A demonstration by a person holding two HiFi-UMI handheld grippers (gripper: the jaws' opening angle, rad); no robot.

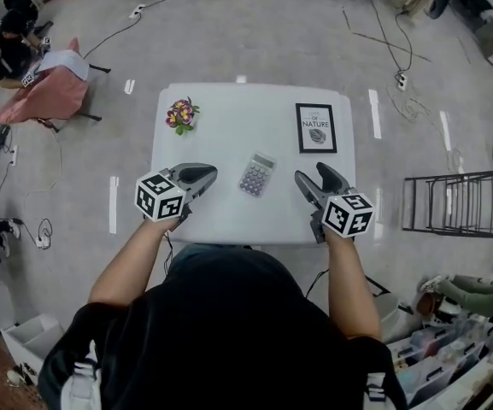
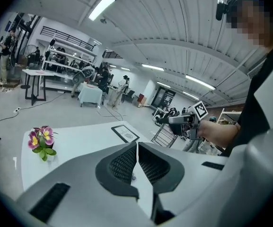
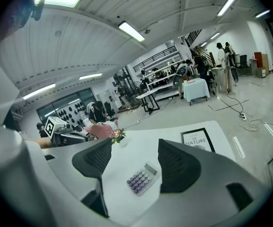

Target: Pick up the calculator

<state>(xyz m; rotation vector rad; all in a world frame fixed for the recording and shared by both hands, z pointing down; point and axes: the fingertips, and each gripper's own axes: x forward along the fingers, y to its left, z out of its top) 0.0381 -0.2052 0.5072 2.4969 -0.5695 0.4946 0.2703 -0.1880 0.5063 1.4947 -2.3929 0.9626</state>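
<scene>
The calculator (image 1: pixel 256 175), pale with purple keys, lies flat on the white table (image 1: pixel 229 220), just nearer me than its middle. My left gripper (image 1: pixel 213 174) hovers to the left of it, jaws pressed together with nothing held; in the left gripper view that gripper (image 2: pixel 137 146) hides most of the table ahead. My right gripper (image 1: pixel 309 175) hangs to the right of the calculator with its jaws apart. Seen from the right gripper (image 3: pixel 136 144), the calculator (image 3: pixel 142 178) lies on the table between and beyond its jaws, untouched.
A small pot of pink and yellow flowers (image 1: pixel 181 114) stands at the table's far left. A black-framed print (image 1: pixel 316 127) lies at the far right. On the floor are a metal rack (image 1: pixel 460 203) to the right, cables, and a cloth-draped chair (image 1: pixel 49 88) to the left.
</scene>
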